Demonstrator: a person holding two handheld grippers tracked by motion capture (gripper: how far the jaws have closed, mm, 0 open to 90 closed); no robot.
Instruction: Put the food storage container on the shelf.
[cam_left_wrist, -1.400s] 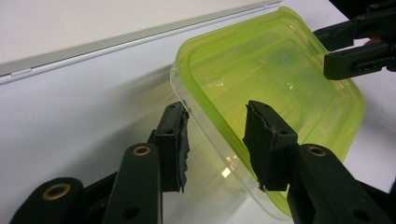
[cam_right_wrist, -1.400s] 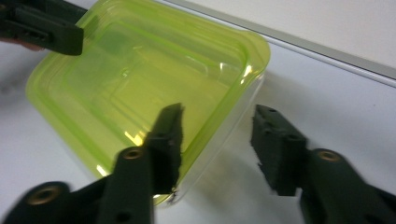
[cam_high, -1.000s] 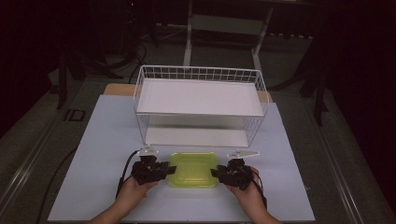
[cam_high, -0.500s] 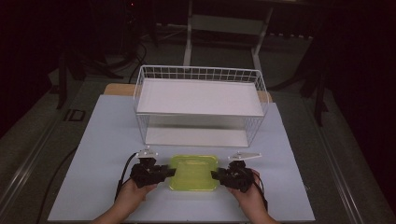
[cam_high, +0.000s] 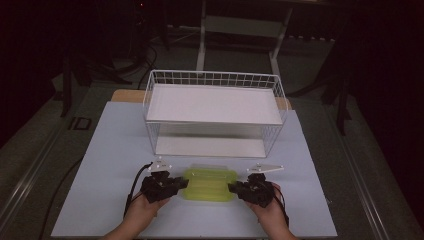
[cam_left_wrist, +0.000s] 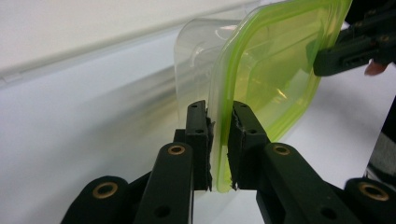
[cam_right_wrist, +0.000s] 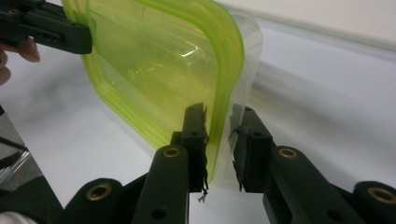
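Observation:
A clear plastic container with a lime-green lid (cam_high: 209, 184) lies on the white table (cam_high: 110, 165) near its front edge, between my two hands. My left gripper (cam_high: 184, 184) holds its left end. In the left gripper view the jaws (cam_left_wrist: 219, 109) have just closed and pinch the lid's rim (cam_left_wrist: 271, 70). My right gripper (cam_high: 232, 188) is at the right end. Its jaws (cam_right_wrist: 224, 114) have just been closing with the rim (cam_right_wrist: 154, 70) between them. One pad touches the green edge, and a small gap remains at the other pad.
A white wire rack (cam_high: 215, 80) with an upper shelf and a lower shelf stands just behind the container, its open front towards me. A wooden board (cam_high: 125, 95) pokes out behind it. Dark floor and stands surround the table.

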